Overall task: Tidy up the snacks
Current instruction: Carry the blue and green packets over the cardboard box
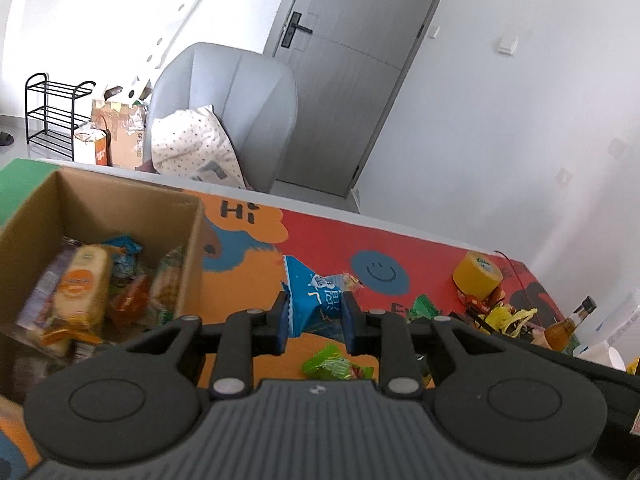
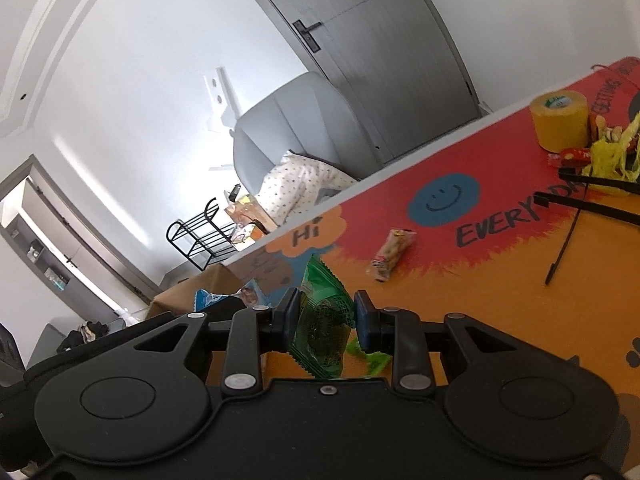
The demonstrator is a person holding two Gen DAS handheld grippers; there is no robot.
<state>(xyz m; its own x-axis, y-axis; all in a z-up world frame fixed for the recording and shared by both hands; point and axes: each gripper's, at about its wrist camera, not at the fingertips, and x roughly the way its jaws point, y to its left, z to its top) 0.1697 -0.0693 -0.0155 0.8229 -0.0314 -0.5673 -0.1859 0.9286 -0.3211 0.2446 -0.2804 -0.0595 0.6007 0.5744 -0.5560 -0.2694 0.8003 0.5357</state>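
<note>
The left hand-held gripper (image 1: 314,322) clamps a blue snack packet (image 1: 310,300), the right hand-held gripper (image 2: 327,316) a green one (image 2: 323,320), above the worktop (image 1: 420,256); next, drop both into the cardboard box (image 1: 120,196).

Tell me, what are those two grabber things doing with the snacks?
A person is tidying snacks with a gripper in each hand. The left gripper is pinching a blue snack packet, and the right gripper is pinching a green snack packet, both lifted off the colourful table mat. A cardboard box on the left already has several snacks inside. A few more, like a small peanut packet, lie on the mat.
</note>
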